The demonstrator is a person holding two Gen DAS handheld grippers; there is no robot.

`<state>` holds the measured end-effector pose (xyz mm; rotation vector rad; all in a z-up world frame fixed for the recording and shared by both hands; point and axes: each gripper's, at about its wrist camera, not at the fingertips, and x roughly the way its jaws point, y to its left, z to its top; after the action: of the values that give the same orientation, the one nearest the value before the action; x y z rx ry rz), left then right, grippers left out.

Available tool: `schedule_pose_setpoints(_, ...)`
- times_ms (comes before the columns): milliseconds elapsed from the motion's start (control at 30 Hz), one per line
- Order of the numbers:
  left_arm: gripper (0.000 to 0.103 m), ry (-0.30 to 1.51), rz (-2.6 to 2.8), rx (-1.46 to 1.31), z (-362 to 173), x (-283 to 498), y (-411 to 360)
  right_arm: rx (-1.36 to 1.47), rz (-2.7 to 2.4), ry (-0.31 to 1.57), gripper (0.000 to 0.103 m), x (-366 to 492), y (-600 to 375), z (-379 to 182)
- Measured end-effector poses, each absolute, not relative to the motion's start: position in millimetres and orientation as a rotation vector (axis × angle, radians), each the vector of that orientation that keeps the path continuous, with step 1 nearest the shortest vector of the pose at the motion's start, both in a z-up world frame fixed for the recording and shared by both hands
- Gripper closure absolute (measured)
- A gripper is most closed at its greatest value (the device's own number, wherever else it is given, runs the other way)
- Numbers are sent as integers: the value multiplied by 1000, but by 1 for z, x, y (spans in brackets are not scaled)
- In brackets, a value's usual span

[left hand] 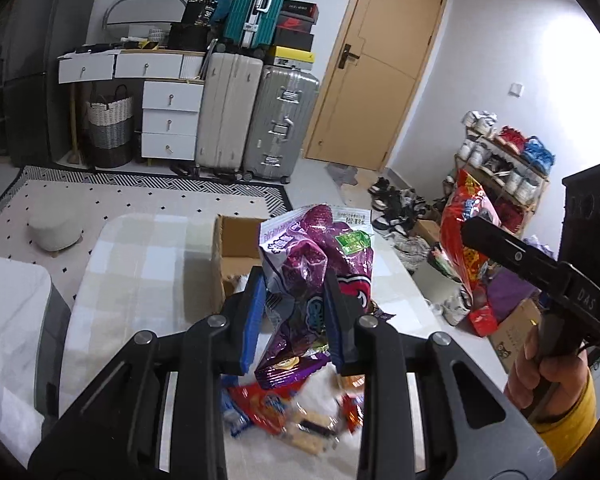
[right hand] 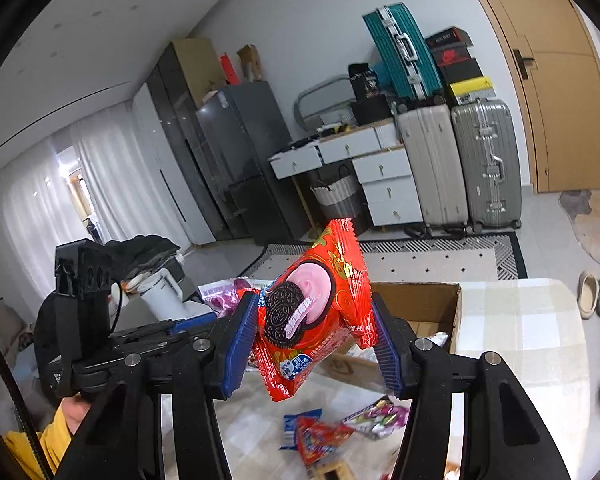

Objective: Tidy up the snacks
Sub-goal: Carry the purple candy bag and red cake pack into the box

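Snacks hang in both tools above a checked tabletop (left hand: 140, 264): the left tool (left hand: 294, 316) is clamped tight on a crumpled purple bag (left hand: 316, 264), its blue pads pinching the wrapper, while the right tool (right hand: 314, 340) grips a red Oreo pack (right hand: 314, 312) between pads set partly apart. Both packs are lifted clear of the surface. Ahead of them, an open cardboard box (left hand: 236, 244) sits on the tabletop, flaps up, with some packaging inside. Below the tools, a loose pile of snacks (left hand: 292, 412) lies scattered in red, blue and purple wrappers, blurred in both views. From the left wrist view, the right tool appears at the right edge, held by a hand (left hand: 540, 372) in a yellow sleeve (left hand: 568, 420), the red pack raised before a crowded shoe rack (left hand: 504, 160). From the right wrist view, the left tool's body blocks the left side, with a white kettle (right hand: 160, 296) behind it. Across the patterned rug (left hand: 140, 200), two upright suitcases (left hand: 256, 120) stand against the wall with a teal case (left hand: 256, 0) and shoeboxes stacked above, beside white drawers (left hand: 172, 120), a woven basket (left hand: 110, 124) and a dark fridge (right hand: 240, 152). A wooden door (left hand: 380, 60) stands closed to the right, shoes (left hand: 396, 200) strewn on the floor near it.
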<state>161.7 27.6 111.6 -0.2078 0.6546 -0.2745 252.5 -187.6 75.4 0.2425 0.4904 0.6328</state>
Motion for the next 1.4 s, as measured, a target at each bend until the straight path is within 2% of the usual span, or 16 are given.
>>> schedule_pose_setpoints(400, 78, 764, -206, -152, 58, 303, 12, 254, 589, 619, 48, 355, -186, 28)
schedule_pose_setpoints(833, 78, 899, -214, -134, -13, 418, -13, 239, 547, 761, 48, 431, -177, -28)
schedule_pose_setpoints(1400, 78, 966, -214, -116, -75, 453, -38, 206, 525, 860, 48, 449, -160, -68)
